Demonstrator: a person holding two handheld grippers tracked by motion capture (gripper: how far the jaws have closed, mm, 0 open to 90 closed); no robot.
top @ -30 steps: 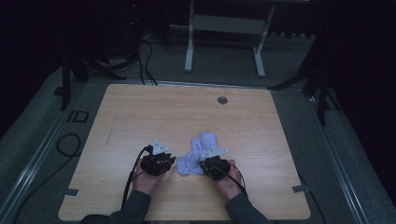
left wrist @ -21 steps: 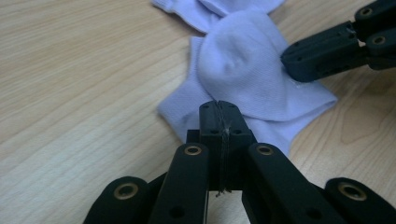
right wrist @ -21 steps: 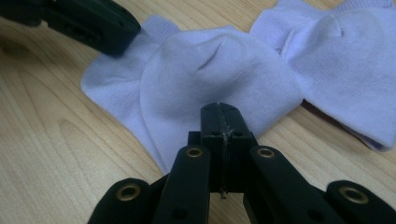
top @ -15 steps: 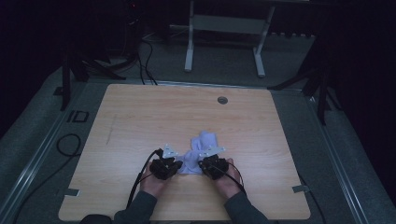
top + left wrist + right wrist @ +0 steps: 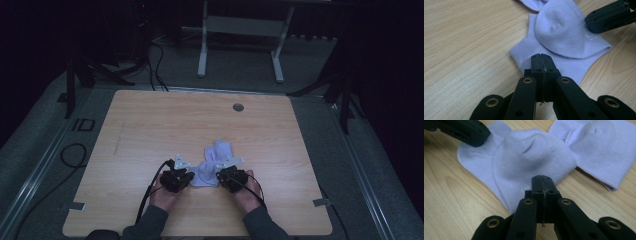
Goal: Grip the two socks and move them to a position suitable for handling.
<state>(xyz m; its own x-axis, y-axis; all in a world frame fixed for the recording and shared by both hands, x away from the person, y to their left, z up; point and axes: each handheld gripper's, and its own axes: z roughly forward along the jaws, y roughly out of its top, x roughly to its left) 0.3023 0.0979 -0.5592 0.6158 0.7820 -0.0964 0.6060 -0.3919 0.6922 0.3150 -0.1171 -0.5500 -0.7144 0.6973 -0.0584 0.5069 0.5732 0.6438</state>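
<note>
Sock (image 5: 564,32) lies folded on the table (image 5: 150,130) near me, between my left gripper (image 5: 541,60) and right gripper (image 5: 543,182), both pinched shut at its edges, so I should pull evenly and keep it flat.

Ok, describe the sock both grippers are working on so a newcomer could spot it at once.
On the wooden table, look at the near edge, between the left gripper and right gripper. The nearer sock lies there: pale lilac, folded over itself, faint logo near its edge. The second sock lies just beyond, untouched.
</note>
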